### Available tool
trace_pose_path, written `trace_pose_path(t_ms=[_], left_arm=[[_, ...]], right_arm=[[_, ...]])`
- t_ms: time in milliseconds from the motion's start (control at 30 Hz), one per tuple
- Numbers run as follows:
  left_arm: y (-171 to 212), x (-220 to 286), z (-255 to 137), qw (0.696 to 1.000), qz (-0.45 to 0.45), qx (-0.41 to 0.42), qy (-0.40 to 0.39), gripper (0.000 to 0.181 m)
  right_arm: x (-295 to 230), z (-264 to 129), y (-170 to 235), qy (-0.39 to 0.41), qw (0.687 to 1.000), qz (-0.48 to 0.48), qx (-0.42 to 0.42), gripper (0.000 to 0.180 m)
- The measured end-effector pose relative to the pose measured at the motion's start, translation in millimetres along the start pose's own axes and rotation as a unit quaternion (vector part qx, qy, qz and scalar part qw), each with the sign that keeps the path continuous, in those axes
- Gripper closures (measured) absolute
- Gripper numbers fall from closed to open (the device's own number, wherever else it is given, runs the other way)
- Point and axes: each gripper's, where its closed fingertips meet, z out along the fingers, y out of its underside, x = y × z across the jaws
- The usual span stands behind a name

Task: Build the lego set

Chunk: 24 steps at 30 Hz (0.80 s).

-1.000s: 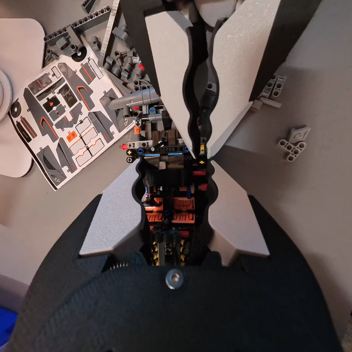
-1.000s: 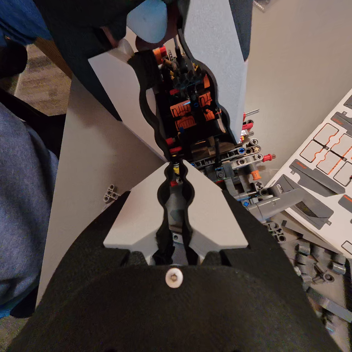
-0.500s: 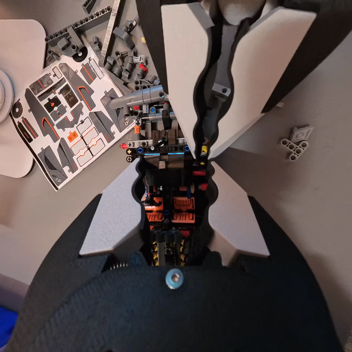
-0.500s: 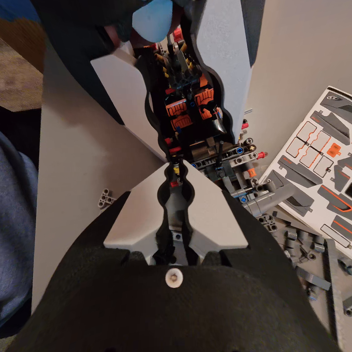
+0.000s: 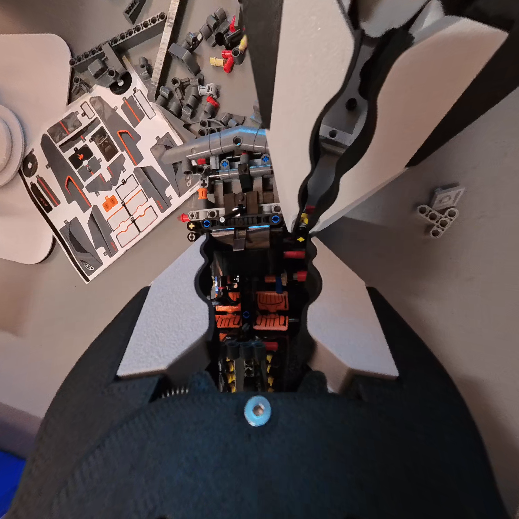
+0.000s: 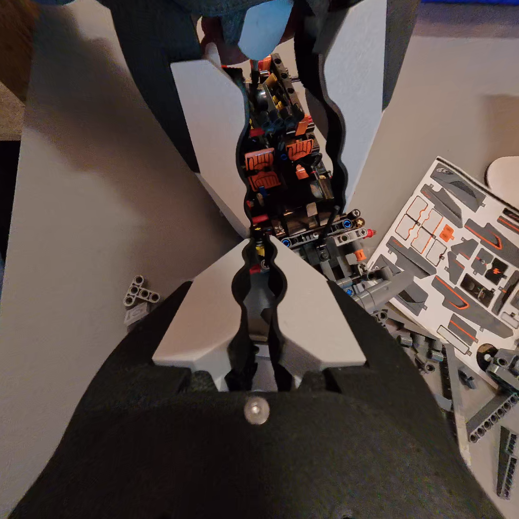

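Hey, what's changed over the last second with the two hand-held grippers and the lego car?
The right hand-held gripper has swung round, its body shifting toward the right of the left wrist view, tips still at the yellow pin on the lego car chassis. Unchanged: it stays shut on the grey panel piece; the left hand-held gripper still clamps the chassis; the sticker sheet hasn't moved.

A plain grey table (image 5: 421, 309) fills most of both views, lit softly and warmly (shadows fall blurred across it). In the right wrist view its left edge (image 6: 16, 174) drops off to speckled grey-brown carpet (image 6: 9, 115) beyond. A pale rounded board (image 5: 31, 92) lies flat at the table's far side.
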Motion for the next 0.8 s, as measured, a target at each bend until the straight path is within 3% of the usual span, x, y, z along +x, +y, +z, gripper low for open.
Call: trace_pose_path(t_ms=[33, 500, 667, 800], left_arm=[[0.0, -0.6, 0.3, 1.0, 0.0, 0.0, 0.0, 0.116], [0.2, 1.0, 1.1, 1.0, 0.017, 0.001, -0.011, 0.116], [0.1, 1.1, 1.1, 1.0, 0.019, 0.002, -0.008, 0.116], [-0.4, 0.9, 0.8, 1.0, 0.014, 0.006, -0.001, 0.116]], right_arm=[[0.7, 0.1, 0.1, 0.011, 1.0, -0.012, 0.002, 0.177], [0.9, 0.2, 1.8, 0.129, 0.981, -0.138, -0.041, 0.176], [0.8, 0.3, 1.8, 0.121, 0.981, -0.137, -0.058, 0.176], [0.3, 0.0, 1.5, 0.055, 0.993, -0.085, -0.059, 0.177]])
